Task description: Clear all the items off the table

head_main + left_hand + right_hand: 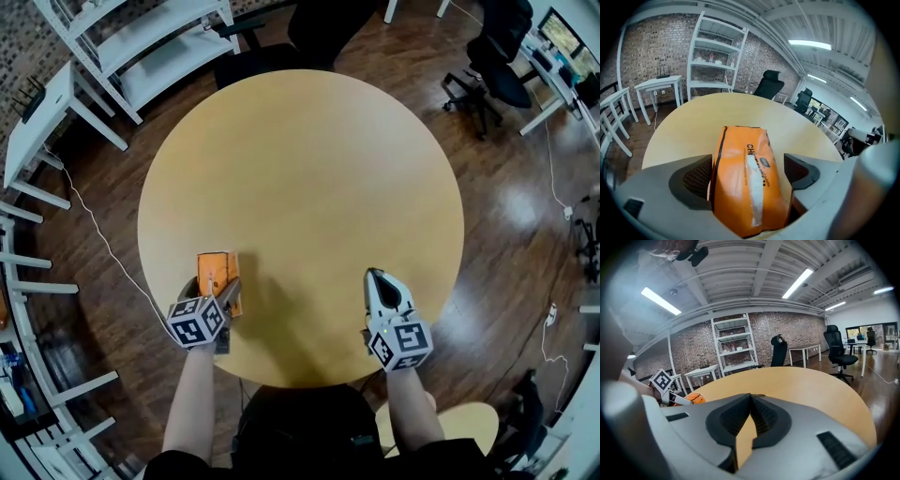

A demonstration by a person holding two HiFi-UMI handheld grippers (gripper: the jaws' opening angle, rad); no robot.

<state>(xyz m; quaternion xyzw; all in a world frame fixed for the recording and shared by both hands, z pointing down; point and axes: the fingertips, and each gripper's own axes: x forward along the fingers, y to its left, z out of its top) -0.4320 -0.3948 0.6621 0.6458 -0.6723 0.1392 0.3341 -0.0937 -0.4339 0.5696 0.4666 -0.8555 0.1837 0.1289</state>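
Note:
An orange snack packet [217,272] lies flat on the round wooden table [300,169], near its front-left edge. My left gripper [214,298] stands open around it. In the left gripper view the packet [745,178] fills the space between the jaws; the left pad [696,176] is right against its side and the right pad [799,169] stands a little off it. My right gripper [380,277] rests low over the table's front right, shut, with nothing between its pads [751,399]. The right gripper view shows the packet [693,398] far to the left.
White shelving [141,47] and a white side table [37,112] stand beyond the table's far left. A black office chair [497,66] is at the far right. A round wooden stool [455,422] sits by my right arm. Cables run across the floor.

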